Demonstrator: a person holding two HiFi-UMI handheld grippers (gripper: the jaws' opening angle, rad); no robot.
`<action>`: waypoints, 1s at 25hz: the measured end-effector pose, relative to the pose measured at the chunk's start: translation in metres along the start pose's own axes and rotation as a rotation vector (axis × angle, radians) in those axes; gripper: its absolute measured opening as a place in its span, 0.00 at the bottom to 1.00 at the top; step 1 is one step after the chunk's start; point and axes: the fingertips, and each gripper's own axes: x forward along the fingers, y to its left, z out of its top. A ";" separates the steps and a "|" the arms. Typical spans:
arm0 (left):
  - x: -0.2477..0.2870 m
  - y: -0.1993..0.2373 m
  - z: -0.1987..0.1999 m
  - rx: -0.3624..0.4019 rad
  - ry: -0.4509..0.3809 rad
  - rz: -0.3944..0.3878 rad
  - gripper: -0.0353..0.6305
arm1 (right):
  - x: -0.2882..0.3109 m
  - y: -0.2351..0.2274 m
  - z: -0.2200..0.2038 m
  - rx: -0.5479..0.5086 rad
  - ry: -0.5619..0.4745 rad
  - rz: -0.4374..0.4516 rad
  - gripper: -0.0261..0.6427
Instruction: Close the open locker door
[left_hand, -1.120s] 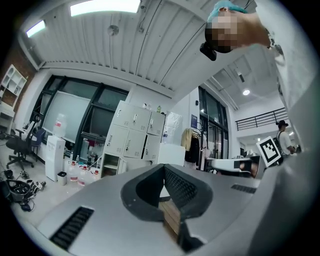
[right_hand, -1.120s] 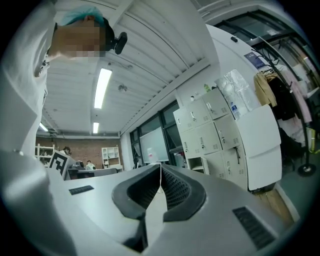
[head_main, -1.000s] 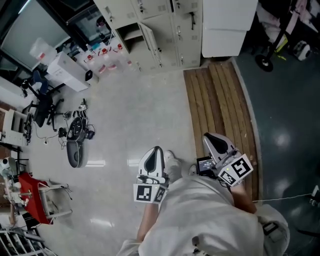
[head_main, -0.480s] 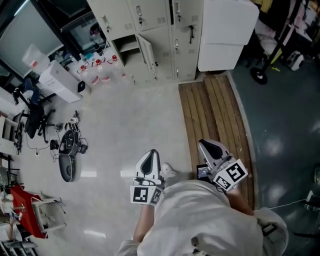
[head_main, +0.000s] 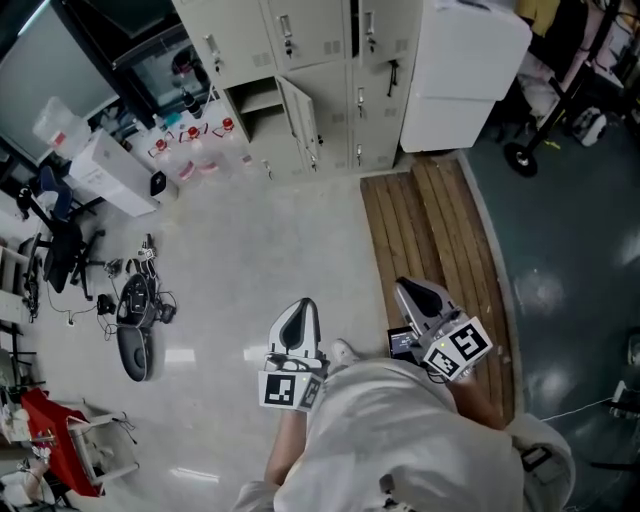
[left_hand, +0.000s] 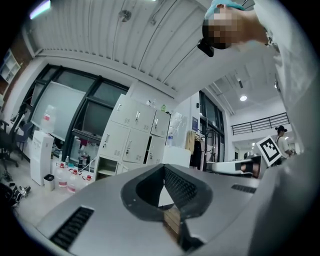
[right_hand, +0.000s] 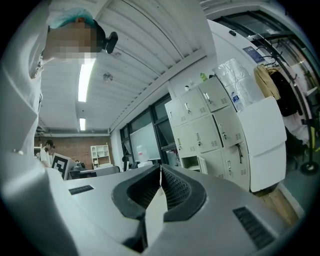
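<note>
Head view: the open locker door was far from me, low in the locker bank. It stood upright on its long axis and swung out at about a right angle, with its free edge pointing toward the near floor. It hung on the right side of the open compartment. A shelf showed inside; I couldn't tell any contents. Red-capped bottles stood on the floor left of it, and a wooden slat platform lay to the right. My left gripper and right gripper were near me, well apart from the door.

Left gripper view: left gripper had its jaws together at the tips, nothing held. The open compartment was far left.

Right gripper view: right gripper had its jaws pressed together, empty. The door stuck out beside the compartment, with a white cabinet to the right.
</note>
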 end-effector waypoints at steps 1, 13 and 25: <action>0.002 0.008 0.002 0.000 -0.002 0.002 0.06 | 0.009 0.000 0.000 0.013 -0.003 0.001 0.08; 0.013 0.073 0.002 -0.020 0.006 0.047 0.06 | 0.080 0.006 -0.006 0.023 0.017 0.031 0.08; 0.089 0.108 0.007 -0.002 0.005 0.072 0.06 | 0.149 -0.065 0.001 0.042 0.035 0.041 0.08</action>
